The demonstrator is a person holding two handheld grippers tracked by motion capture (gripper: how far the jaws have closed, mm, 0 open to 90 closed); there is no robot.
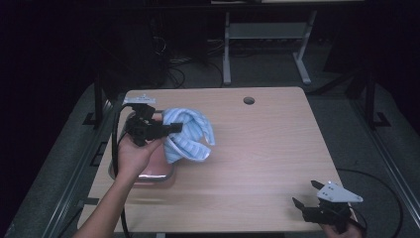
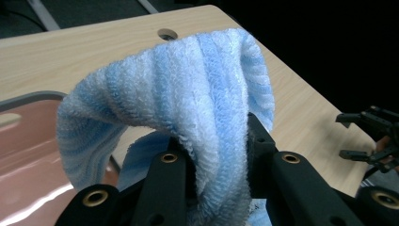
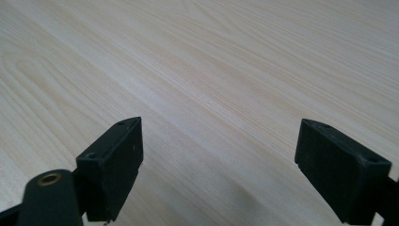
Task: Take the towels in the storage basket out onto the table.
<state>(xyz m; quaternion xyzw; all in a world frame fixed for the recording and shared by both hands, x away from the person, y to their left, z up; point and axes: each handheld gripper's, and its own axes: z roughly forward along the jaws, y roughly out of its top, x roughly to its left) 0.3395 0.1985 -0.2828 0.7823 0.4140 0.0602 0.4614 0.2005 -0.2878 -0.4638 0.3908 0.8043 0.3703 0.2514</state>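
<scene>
A blue and white striped towel [image 1: 188, 134] hangs bunched from my left gripper [image 1: 174, 128], above the left side of the wooden table [image 1: 257, 148]. In the left gripper view the towel [image 2: 188, 94] drapes over both black jaws, which are shut on its fold. Part of the cloth droops over the rim of a pink tray [image 1: 153, 171]. My right gripper [image 1: 308, 194] rests at the table's near right corner, its jaws spread wide with bare wood between them [image 3: 219, 141]. It also appears far off in the left gripper view [image 2: 367, 136].
The pink tray [image 2: 28, 141] with a grey rim lies at the table's left edge under my left hand. A round cable hole [image 1: 248, 100] sits near the far edge. Beyond the table stand a white desk frame [image 1: 267, 44] and cables on a dark floor.
</scene>
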